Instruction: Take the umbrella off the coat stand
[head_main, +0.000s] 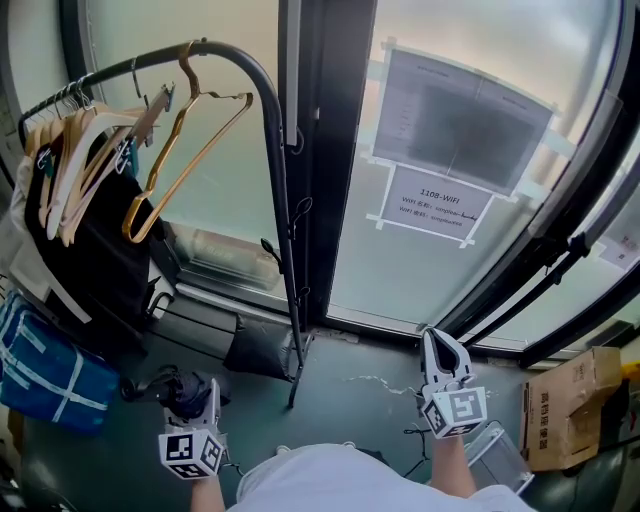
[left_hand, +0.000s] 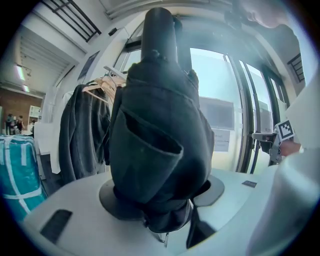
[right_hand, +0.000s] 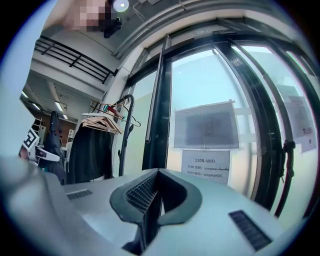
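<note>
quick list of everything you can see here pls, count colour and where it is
coat stand: one, black, left of the glass door
hangers: several, wooden, on the stand's rail
garment: one, black, hanging on the rail
bag: one, blue with white straps, floor far left
notices: two, grey and white, taped to the glass
cardboard box: one, brown, floor right
umbrella: one, dark, folded, in the left gripper
left gripper: clamped on the umbrella
right gripper: jaws together, empty
</note>
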